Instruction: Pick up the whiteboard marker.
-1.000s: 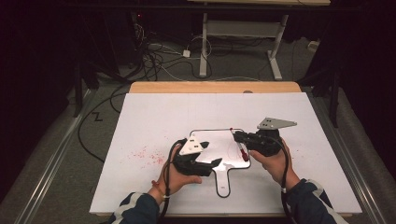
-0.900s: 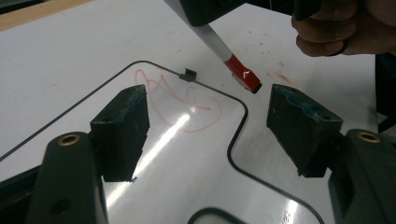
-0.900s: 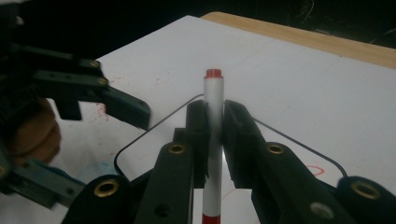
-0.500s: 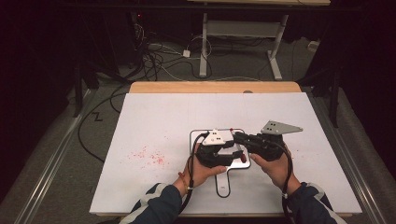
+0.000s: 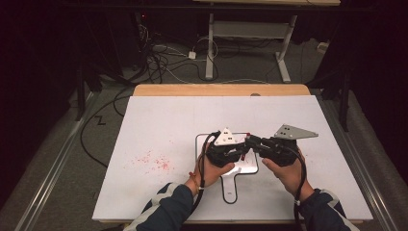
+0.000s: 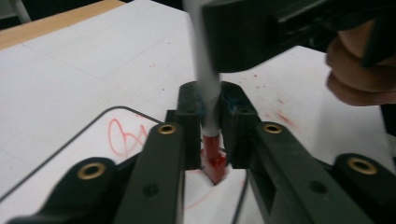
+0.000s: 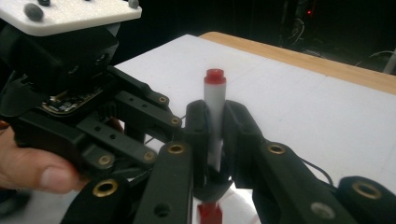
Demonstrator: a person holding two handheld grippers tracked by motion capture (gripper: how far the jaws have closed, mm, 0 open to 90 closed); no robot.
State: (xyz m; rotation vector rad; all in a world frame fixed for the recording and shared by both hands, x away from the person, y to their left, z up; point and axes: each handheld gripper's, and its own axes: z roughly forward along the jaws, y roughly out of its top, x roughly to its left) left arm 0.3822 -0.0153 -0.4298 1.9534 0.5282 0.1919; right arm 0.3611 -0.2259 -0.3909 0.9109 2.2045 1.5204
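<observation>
Left tongs (image 6: 212, 140) clenched on the red cap (image 6: 214, 156) end of a marker (image 7: 215, 116). Right tongs (image 7: 214, 140) clamped on the marker's white barrel, red butt end up. Both meeting tip to tip over a small handled whiteboard (image 5: 230, 185) with red scribbles (image 6: 122, 136). Marker held upright between them, above the board. White sheet (image 5: 173, 125) covering the table (image 5: 219, 90); red smudges (image 5: 153, 162) to the left. Tangled cables (image 5: 159, 55) on the floor beyond.
</observation>
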